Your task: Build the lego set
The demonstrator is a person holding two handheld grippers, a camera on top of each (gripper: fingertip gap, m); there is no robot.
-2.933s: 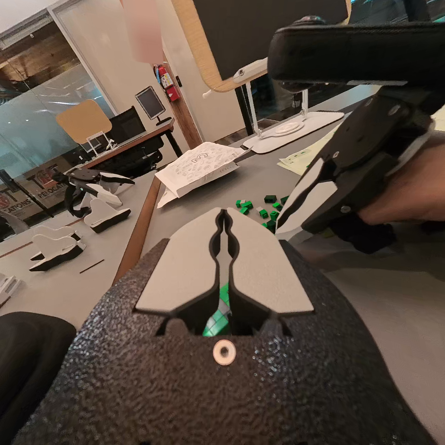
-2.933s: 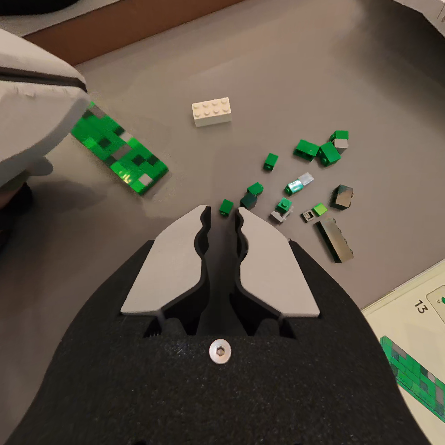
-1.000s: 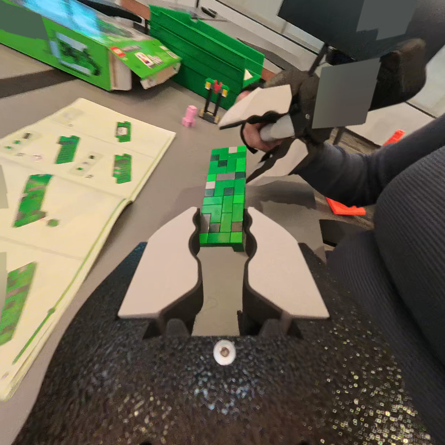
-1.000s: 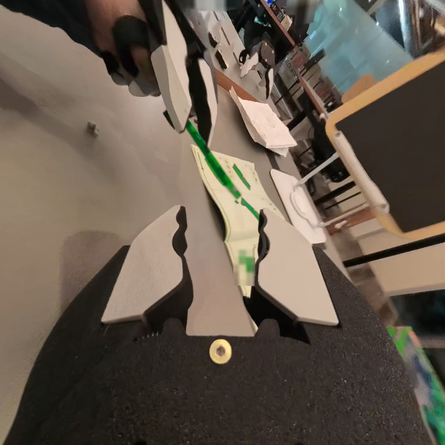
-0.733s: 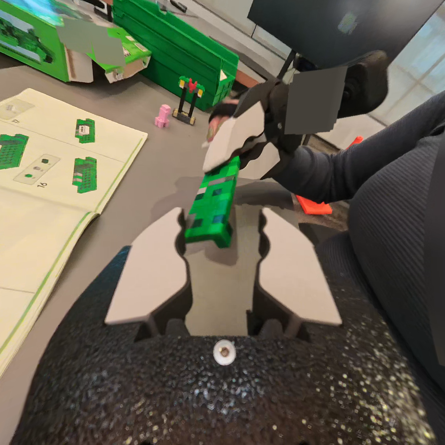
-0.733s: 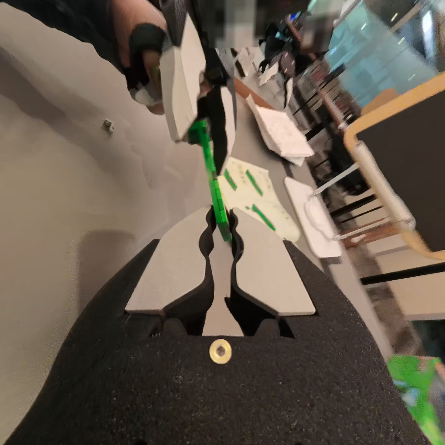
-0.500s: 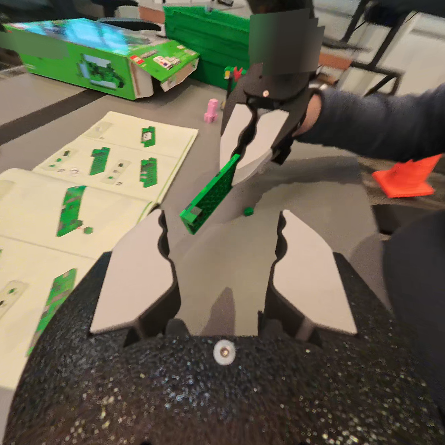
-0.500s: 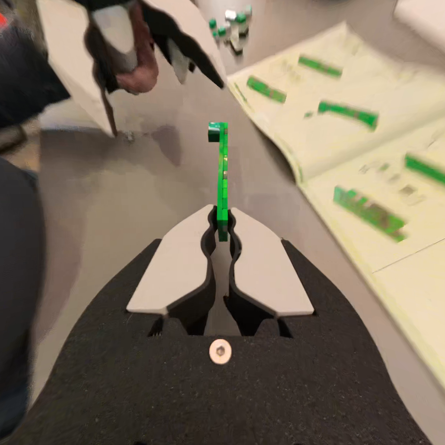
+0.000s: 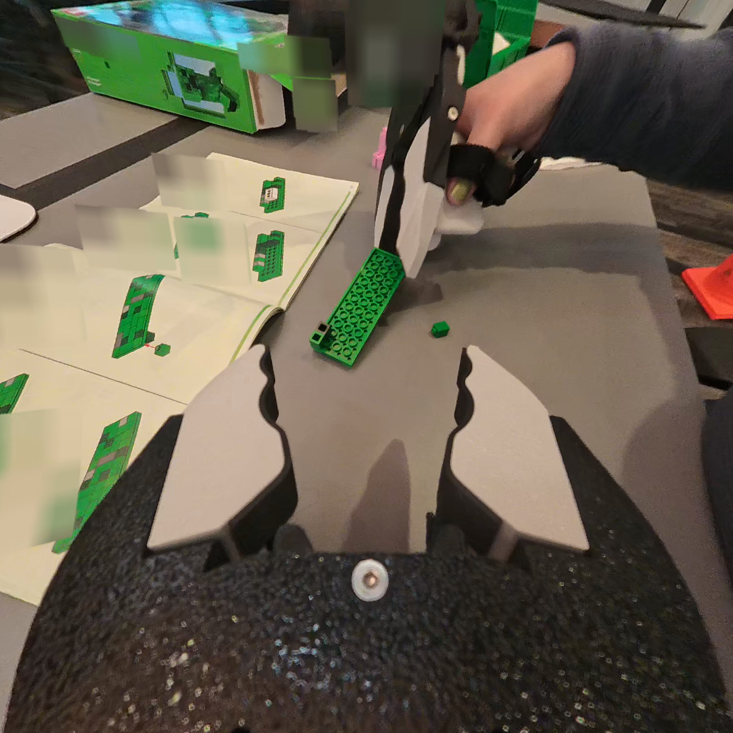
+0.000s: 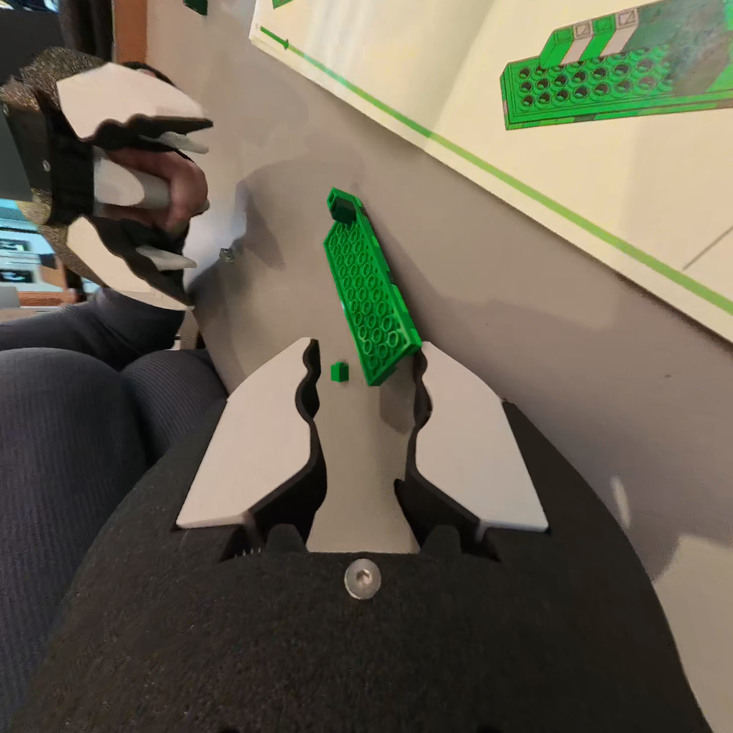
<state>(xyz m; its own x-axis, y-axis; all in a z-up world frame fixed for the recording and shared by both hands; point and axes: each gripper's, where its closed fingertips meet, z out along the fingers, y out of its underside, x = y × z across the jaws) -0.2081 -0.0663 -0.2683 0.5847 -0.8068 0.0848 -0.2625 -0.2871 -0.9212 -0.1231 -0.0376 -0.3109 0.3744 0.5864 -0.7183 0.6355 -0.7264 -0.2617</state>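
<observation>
A green lego plate point(image 9: 359, 307) lies on the grey table point(image 9: 535, 357) with its hollow underside up and a small dark block at one end. A loose small green brick point(image 9: 440, 329) lies beside it. My left gripper point(image 9: 365, 357) is open and empty, short of the plate. My right gripper point(image 10: 367, 349) is open, with the plate's point(image 10: 371, 305) near end against its right fingertip and the small brick point(image 10: 340, 372) between the tips. The right gripper point(image 9: 396, 258) stands over the plate's far end in the left wrist view. The left gripper point(image 10: 194, 214) shows off to the left.
An open instruction booklet point(image 9: 198, 277) lies left of the plate. A green set box point(image 9: 178, 79) and a green crate point(image 9: 499, 35) stand at the back, with a pink figure point(image 9: 380, 152) near them. An orange cone point(image 9: 714, 285) is at the right edge. A tiny grey piece point(image 10: 227, 254) lies on the table.
The left gripper let go of the plate and pulled back open. The right gripper took it, lowered it to the table underside up and opened.
</observation>
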